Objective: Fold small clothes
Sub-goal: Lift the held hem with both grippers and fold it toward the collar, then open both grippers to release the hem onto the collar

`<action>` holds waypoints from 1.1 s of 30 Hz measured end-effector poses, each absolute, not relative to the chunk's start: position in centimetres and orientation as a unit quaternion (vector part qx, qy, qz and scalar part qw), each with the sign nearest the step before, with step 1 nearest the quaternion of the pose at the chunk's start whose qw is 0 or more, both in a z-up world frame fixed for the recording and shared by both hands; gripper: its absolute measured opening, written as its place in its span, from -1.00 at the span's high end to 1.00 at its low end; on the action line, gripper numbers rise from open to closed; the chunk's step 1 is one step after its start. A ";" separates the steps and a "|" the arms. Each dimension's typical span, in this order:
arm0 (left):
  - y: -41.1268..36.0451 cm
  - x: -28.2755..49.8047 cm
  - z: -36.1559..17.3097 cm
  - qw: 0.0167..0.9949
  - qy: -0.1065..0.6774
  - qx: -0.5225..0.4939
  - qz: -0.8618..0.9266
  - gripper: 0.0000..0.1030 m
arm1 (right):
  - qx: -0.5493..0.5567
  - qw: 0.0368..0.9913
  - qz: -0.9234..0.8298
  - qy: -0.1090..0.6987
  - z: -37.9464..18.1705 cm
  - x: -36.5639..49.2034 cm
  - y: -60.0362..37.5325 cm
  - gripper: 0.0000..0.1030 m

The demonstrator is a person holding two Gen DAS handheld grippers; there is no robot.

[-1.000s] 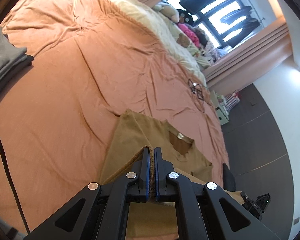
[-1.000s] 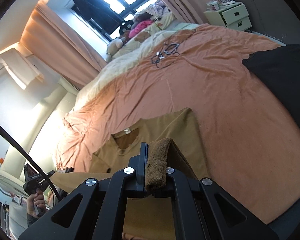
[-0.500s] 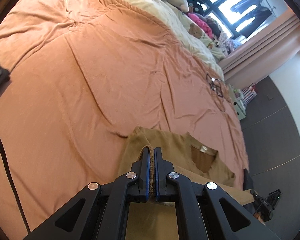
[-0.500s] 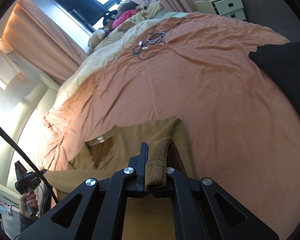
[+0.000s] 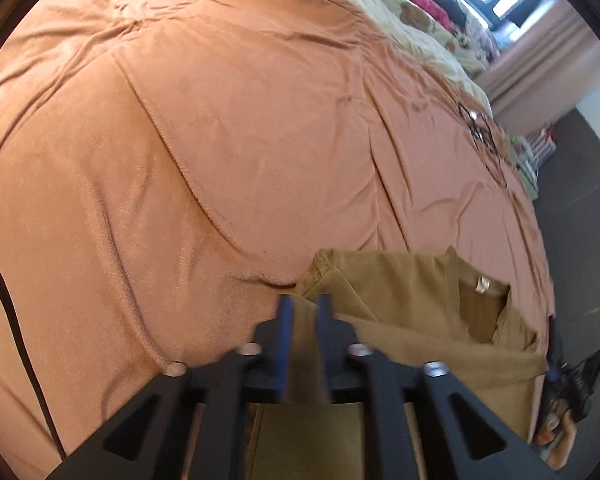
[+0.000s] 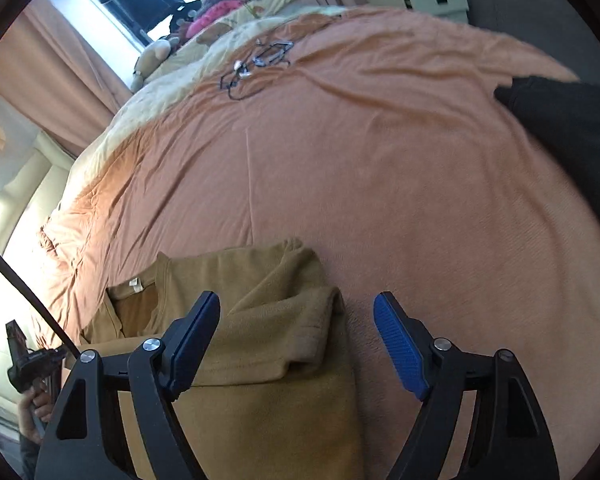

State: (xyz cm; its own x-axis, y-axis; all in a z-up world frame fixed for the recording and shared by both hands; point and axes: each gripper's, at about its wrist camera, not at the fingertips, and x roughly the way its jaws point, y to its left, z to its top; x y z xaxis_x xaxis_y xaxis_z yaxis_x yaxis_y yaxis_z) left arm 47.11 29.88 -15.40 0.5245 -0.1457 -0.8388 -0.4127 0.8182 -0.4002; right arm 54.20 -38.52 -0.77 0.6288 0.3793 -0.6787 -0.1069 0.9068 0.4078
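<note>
While the left gripper keeps its fingers nearly together with a fold of the tan shirt pinched between the blue pads, the right gripper stands with its fingers spread wide and nothing between them but the shirt lying below. The shirt lies on the orange bedspread near the bed's close edge, its lower part doubled over its upper part, the neck opening and white label showing to the left in the right wrist view. The folded edge sits just under the right gripper's left finger. A black garment lies on the bedspread, well apart to the right. Further up the bed a tangle of dark cable rests on the cover, with soft toys beyond it by the window. The left view is blurred.
</note>
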 end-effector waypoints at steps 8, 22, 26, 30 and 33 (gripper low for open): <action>27.3 45.4 -13.6 0.838 0.508 -0.192 0.062 -0.45 | 0.077 0.887 0.133 0.436 0.0 51.3 -37.4 -0.52; 24.4 45.2 -18.5 0.792 0.606 -0.057 0.057 -0.45 | -0.049 0.859 0.101 0.500 -1.8 53.6 -33.7 -0.52; 25.0 46.8 -19.0 0.796 0.599 -0.057 0.067 -0.56 | -0.052 0.865 0.087 0.491 -2.1 55.3 -33.2 -0.52; 25.8 49.1 -18.9 0.802 0.589 -0.050 0.080 -0.57 | -0.061 0.874 0.073 0.477 -2.0 57.7 -32.3 -0.52; 26.6 50.8 -18.7 0.807 0.581 -0.044 0.095 -0.57 | -0.064 0.877 0.067 0.471 -2.2 59.0 -31.7 -0.52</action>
State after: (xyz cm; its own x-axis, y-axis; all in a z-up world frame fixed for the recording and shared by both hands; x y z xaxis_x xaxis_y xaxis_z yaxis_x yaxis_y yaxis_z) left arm 50.76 26.63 -18.72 0.3072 0.1027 -0.9461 -0.2038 0.9782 0.0400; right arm 58.95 -31.66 -2.18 0.5473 0.0579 -0.8349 -0.1788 0.9827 -0.0490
